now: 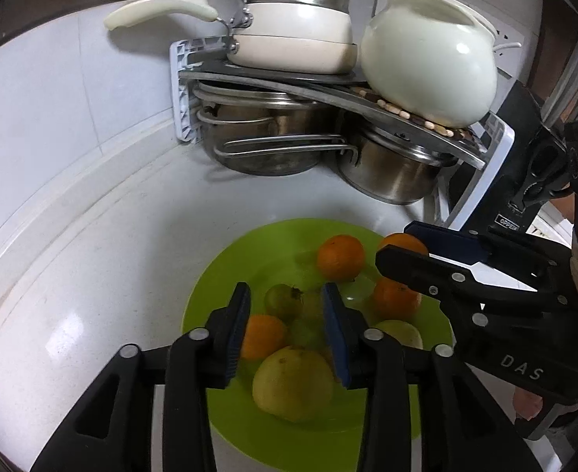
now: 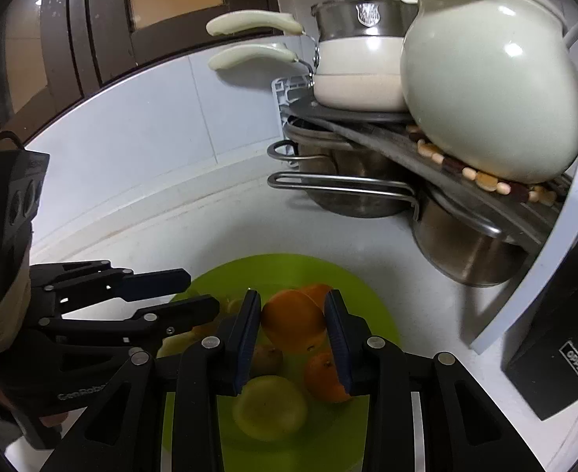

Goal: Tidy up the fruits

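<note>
Fruits are seen gathered in a lime-green plate [image 1: 210, 295] set on the white bench [image 1: 92, 275], near the corner rack. In the left wrist view, an orange [image 1: 340, 256] lies at the far side of the plate, a second orange [image 1: 395, 299] to its right, and a third orange [image 1: 261, 336] at the near left. A greenish fruit with a dark stem [image 1: 283, 301] sits in the middle, and a large yellow-green fruit [image 1: 292, 383] lies nearest.

The left gripper [image 1: 285, 330] is held above the plate with its fingers parted; nothing is pressed between them, the fruit being seen below the gap.

The right gripper [image 2: 292, 338] is closed on an orange [image 2: 292, 324]; both finger pads are seen against its sides in the right wrist view, and the fruit is held clear above the plate. In the left wrist view the same gripper enters from the right with this orange at its tip.

On the far rack [image 1: 186, 90], a cream saucepan [image 1: 296, 35] with a steel pot stacked in it stands on the upper shelf, beside a white ceramic jug [image 1: 430, 67] resting on a beaded trivet [image 1: 414, 118]. Steel pots [image 1: 391, 177] are stored beneath the shelf.
</note>
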A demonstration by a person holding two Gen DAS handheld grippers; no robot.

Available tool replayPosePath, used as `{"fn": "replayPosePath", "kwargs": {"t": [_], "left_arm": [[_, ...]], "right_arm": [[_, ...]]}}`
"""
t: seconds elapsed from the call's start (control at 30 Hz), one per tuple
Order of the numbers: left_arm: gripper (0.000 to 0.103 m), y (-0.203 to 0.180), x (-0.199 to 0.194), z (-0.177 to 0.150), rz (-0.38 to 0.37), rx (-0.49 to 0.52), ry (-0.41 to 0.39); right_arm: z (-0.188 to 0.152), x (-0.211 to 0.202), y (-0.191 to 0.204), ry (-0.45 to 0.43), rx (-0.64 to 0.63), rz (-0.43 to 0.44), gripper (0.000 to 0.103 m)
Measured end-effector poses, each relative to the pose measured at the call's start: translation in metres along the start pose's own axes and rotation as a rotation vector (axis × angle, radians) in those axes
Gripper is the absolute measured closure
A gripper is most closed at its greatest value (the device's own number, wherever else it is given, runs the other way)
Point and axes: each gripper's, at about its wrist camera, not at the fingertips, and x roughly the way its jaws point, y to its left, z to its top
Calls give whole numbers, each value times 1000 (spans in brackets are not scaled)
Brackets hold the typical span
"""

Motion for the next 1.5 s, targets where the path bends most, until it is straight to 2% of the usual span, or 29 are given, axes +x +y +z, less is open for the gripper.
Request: {"fn": "replayPosePath", "kwargs": {"t": [0.17, 0.3, 0.4, 0.47, 0.57, 0.73, 1.03, 1.2, 1.5], "left_arm": [[54, 7, -10, -5, 60, -25, -26], [49, 9, -25, -8, 111, -32, -57], [46, 7, -36, -12, 147, -21, -77], [43, 2, -45, -15, 169, -12, -95], [37, -6, -62, -20, 192, -9, -125], [20, -21, -97, -33, 238, -25, -189], [3, -30, -159, -71, 255, -1, -284], [2, -42, -182, -94, 264, 20, -299], [0, -77, -230, -138, 286, -9, -338]], "right_arm": [[-1, 8, 0, 11, 8, -3, 68], [-1, 5, 0, 13, 18, -24, 53], [-3, -7, 4, 1, 16, -47, 53], [-6, -18, 8, -12, 18, -63, 52], [-11, -37, 13, -32, 26, -96, 42], [-24, -74, 27, -67, 32, -154, 34], [-56, -140, 55, -149, 53, -239, 20], [-74, -172, 69, -184, 60, -260, 19], [-107, -224, 84, -208, 48, -270, 18]]}}
